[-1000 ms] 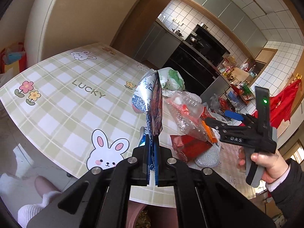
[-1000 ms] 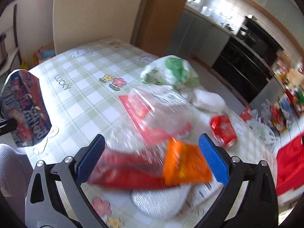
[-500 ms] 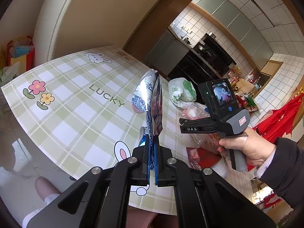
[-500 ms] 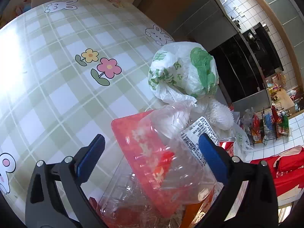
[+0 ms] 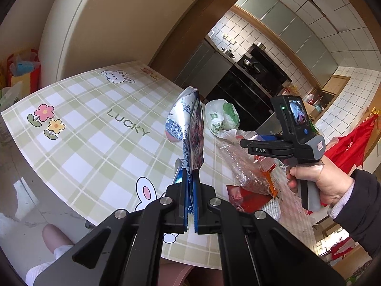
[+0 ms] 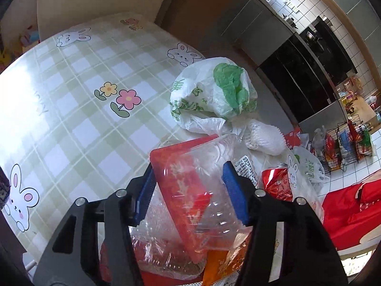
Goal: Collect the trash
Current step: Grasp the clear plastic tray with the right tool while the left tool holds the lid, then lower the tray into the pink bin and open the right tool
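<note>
My left gripper (image 5: 189, 211) is pressed together on the bottom edge of a flattened snack bag (image 5: 190, 131), which stands upright from the jaws above the table (image 5: 90, 138); I hold it there, clear of the pile, so this hand keeps its piece while the other works. My right gripper (image 6: 190, 190) is closing, with a crushed clear bottle (image 6: 202, 190) between its blue pads (image 6: 234, 195); the left pad appears to sit against the bottle's red label, though I cannot tell whether either pad is pressing yet. I judge the step in hand to be gripping this bottle, chosen because it lies on top of the heap. Around it lie an orange wrapper (image 6: 221, 264) and red packets at the table edge, and just beyond, a knotted white and green bag (image 6: 214, 95) touching a white foam net (image 6: 264, 138). My right hand (image 5: 316, 181) holds the handle low and tilted down, so the jaws come at the bottle from above.
</note>
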